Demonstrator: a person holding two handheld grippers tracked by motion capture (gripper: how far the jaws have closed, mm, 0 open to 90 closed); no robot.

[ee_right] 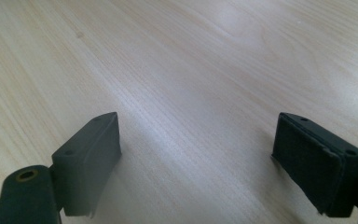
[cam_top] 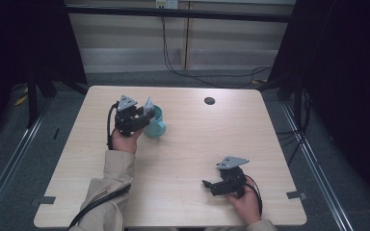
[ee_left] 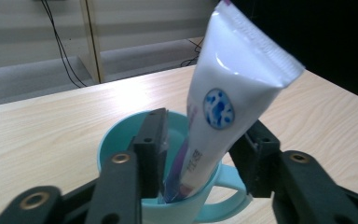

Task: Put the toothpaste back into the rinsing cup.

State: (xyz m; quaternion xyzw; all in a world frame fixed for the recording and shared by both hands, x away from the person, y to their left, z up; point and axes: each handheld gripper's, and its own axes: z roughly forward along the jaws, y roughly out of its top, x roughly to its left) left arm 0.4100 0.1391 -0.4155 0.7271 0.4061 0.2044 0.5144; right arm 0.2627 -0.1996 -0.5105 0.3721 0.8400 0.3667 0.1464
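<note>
A teal cup (cam_top: 156, 124) with a handle stands on the left half of the wooden table (cam_top: 197, 144). A white toothpaste tube (cam_top: 148, 107) leans inside it, crimped end up. In the left gripper view the tube (ee_left: 223, 107) rises out of the cup (ee_left: 106, 142) between the two jaws. My left gripper (cam_top: 143, 116) (ee_left: 207, 128) straddles the cup's rim, and a gap shows between its left pad (ee_left: 154, 149) and the tube, so it is open. My right gripper (cam_top: 211, 185) (ee_right: 196, 140) rests low over bare wood near the front right, open and holding nothing.
A small dark round hole (cam_top: 209, 100) sits in the table near its far edge. Cables (cam_top: 212, 77) trail over the grey floor behind the table. Dark stands (cam_top: 33, 91) flank the table on both sides.
</note>
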